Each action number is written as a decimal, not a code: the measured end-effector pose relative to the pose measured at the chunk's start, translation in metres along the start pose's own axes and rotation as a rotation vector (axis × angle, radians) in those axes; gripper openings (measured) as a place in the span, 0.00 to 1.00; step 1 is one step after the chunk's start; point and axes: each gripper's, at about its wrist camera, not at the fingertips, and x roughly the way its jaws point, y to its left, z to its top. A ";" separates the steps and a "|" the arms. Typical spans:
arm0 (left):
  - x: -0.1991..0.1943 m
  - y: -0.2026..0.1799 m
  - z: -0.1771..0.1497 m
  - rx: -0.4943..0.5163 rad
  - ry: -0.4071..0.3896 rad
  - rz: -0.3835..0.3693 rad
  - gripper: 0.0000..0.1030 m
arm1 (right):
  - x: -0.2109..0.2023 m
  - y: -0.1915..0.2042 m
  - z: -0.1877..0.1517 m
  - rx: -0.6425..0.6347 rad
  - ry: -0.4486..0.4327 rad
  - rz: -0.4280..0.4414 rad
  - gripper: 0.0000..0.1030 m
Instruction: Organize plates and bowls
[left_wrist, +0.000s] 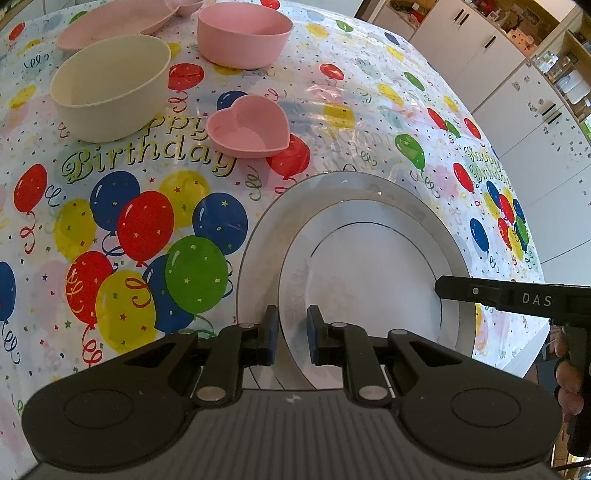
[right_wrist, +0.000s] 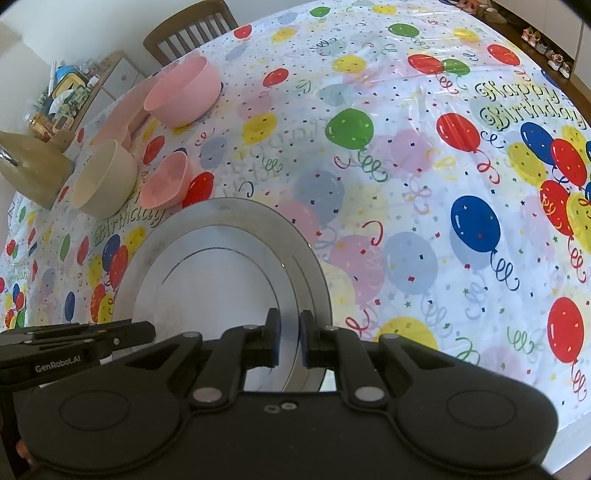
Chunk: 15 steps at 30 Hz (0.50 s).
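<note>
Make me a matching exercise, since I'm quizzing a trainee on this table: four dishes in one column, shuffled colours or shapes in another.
Things:
1. round deep bowl nearest the left edge
2. small shallow dish beside it
3. stacked flat plates between the grippers
4. round deep bowl farther back

Descriptions:
A. white with a thin dark ring
B. cream
C. pink, round
D. pink, heart-shaped

Pairs: 1-B, 2-D, 3-A, 4-C

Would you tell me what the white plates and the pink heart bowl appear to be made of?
White plates: probably glazed ceramic or porcelain, since they are glossy with thin dark rim lines and faint reflections. Pink heart bowl: likely matte plastic or a bamboo-fibre composite, with an even, dull colour and no glare.
</note>
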 end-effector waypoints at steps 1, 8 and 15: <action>0.000 0.000 0.000 -0.001 0.001 -0.001 0.15 | 0.000 0.000 0.000 0.001 0.000 0.001 0.09; -0.004 0.002 -0.001 -0.012 0.003 -0.002 0.15 | 0.001 0.001 -0.001 -0.007 -0.002 0.000 0.09; -0.008 0.004 -0.003 -0.017 -0.002 0.002 0.15 | 0.001 0.001 -0.003 -0.006 -0.004 0.002 0.08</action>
